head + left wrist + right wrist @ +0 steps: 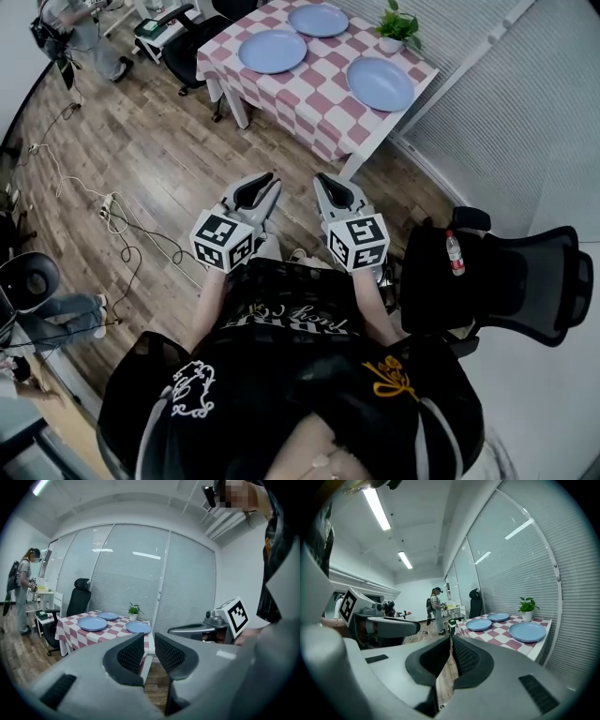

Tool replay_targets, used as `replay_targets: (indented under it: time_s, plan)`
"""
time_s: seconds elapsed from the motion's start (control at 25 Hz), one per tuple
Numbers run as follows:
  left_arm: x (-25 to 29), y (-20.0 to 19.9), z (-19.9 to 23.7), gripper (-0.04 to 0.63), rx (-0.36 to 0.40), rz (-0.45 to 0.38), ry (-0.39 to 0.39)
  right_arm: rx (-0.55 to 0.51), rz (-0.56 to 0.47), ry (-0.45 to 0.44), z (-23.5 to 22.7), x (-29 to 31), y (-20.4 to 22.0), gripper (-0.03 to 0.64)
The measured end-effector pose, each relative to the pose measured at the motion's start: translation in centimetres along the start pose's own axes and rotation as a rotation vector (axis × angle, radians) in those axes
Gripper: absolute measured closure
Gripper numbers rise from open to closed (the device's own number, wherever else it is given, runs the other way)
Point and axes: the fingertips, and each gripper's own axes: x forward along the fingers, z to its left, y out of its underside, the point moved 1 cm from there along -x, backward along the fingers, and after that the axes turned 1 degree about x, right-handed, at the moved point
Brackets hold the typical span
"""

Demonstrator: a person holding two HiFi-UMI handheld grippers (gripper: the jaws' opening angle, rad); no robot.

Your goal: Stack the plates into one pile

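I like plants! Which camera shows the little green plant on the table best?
The head view: the plant looks biggest and sharpest there, seen from above. Both gripper views show it side-on, far off and small.

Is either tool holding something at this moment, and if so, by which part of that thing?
Nothing is held. The left tool and the right tool are both shut with nothing between their jaws, well short of the table.
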Motion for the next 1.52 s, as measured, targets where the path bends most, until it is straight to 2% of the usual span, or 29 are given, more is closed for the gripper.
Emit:
replay_targets:
  time_s: [0.28,0.68,0.84,1.04,1.2,1.52]
  plan:
    - [1.5,-0.8,0.6,0.526,0.017,0.012,0.007,0.023,0.001,0.007,-1.9,1.0,-0.1,0.595]
    - [4.0,-0.9,5.1,0.528,0.009,0.035,0.020,0.029,0.032,0.010,-3.7,6.0,-0.4,0.595]
    - [5.8,-2.0,9.2,0.526,0.014,0.027,0.024,0.015,0.039,0.025,-5.0,10.0,-1.8,0.595]
    - [8.1,-4.7,15.6,0.526,0.063,0.023,0.029,0.002,0.053,0.045,-6.0,16.0,-4.5,0.595]
    - [9.4,-6.7,20.6,0.526,0.053,0.016,0.046,0.007,0.068,0.062,-6.3,20.6,-6.2,0.595]
    - [11.8,-6.7,29.0,0.526,0.075,0.083,0.096,0.051,0.091,0.137,-8.0,29.0,-7.1,0.595]
